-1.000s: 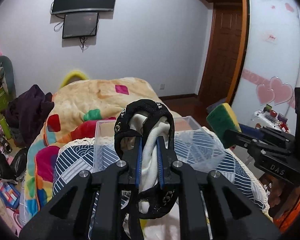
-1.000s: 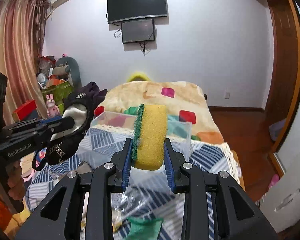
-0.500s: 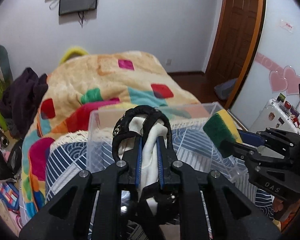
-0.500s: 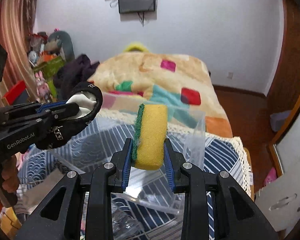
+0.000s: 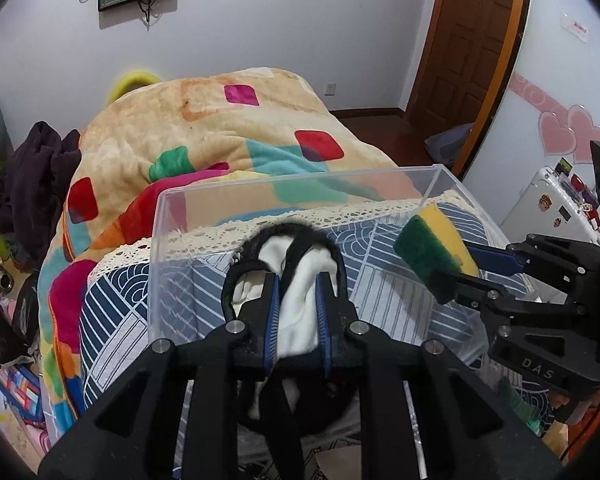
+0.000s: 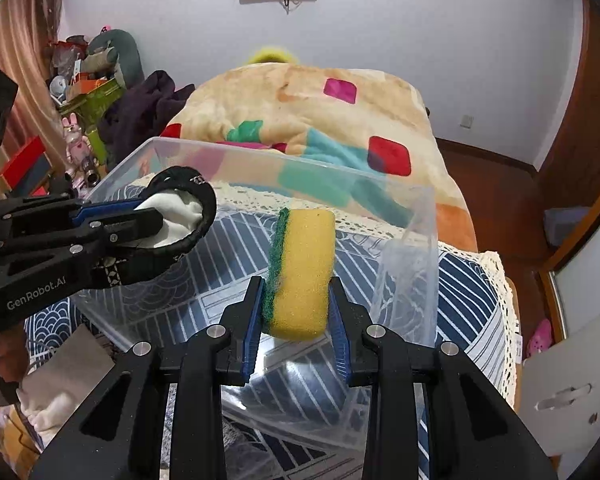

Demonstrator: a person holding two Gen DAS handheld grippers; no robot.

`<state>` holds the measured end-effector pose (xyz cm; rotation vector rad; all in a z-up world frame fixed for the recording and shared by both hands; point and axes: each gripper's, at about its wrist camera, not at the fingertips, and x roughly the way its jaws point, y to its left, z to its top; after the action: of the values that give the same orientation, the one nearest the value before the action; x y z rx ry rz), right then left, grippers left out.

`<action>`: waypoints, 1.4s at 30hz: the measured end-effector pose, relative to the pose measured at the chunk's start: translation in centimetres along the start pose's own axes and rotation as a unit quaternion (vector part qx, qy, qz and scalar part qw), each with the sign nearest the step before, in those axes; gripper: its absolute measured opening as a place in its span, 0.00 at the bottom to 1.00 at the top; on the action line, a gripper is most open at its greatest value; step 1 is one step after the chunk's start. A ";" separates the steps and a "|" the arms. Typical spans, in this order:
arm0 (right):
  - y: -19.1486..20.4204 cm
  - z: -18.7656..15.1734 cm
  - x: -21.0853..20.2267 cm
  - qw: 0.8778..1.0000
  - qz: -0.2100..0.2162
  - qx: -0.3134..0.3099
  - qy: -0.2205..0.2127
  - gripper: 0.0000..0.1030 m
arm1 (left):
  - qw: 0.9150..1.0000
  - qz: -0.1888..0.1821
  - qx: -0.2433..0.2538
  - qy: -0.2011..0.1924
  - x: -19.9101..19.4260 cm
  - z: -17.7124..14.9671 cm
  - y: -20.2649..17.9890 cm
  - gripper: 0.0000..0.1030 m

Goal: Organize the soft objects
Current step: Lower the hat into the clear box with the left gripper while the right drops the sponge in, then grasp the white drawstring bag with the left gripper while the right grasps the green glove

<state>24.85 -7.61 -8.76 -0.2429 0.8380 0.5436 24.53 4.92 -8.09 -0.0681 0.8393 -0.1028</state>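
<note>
My left gripper (image 5: 296, 280) is shut on a white cloth bundle with a black strap (image 5: 300, 300); the bundle also shows in the right wrist view (image 6: 172, 220). It hangs over the left part of a clear plastic bin (image 5: 168, 240). My right gripper (image 6: 298, 292) is shut on a yellow sponge with a green scrub side (image 6: 304, 268), held over the bin (image 6: 416, 240). In the left wrist view the sponge (image 5: 436, 248) is at the right, above the bin's right side.
The bin stands on a blue-and-white patterned cloth (image 6: 468, 288) with a lace edge. Behind it lies a bed with a colourful blanket (image 5: 204, 136). Clutter and toys (image 6: 80, 92) crowd the left. A wooden door (image 5: 472, 40) is at the right.
Both grippers have moved forward and down, from in front of the bin to over its opening. Each still holds its object.
</note>
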 end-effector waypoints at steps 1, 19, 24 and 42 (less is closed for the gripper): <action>0.2 -0.1 -0.2 1.000 -0.002 -0.004 -0.001 0.29 | 1.000 0.001 0.000 -0.002 -0.3 -0.2 0.0 0.16; 1.2 -0.5 -6.2 0.995 -0.026 -0.020 -0.098 0.58 | 0.995 0.013 0.012 -0.099 -9.3 -2.7 -1.7 0.62; 1.7 -1.9 -8.5 0.991 -0.026 -0.015 -0.134 0.69 | 0.994 0.016 0.010 -0.111 -10.7 -4.4 -1.7 0.71; 1.9 -9.9 -7.1 0.998 -0.006 0.018 -0.063 0.70 | 0.997 0.009 0.020 -0.070 -10.5 -12.0 -3.7 0.71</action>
<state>13.63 -12.62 -9.78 -0.1777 0.7225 0.5272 8.42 2.26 -7.97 -0.0288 0.6967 -0.0970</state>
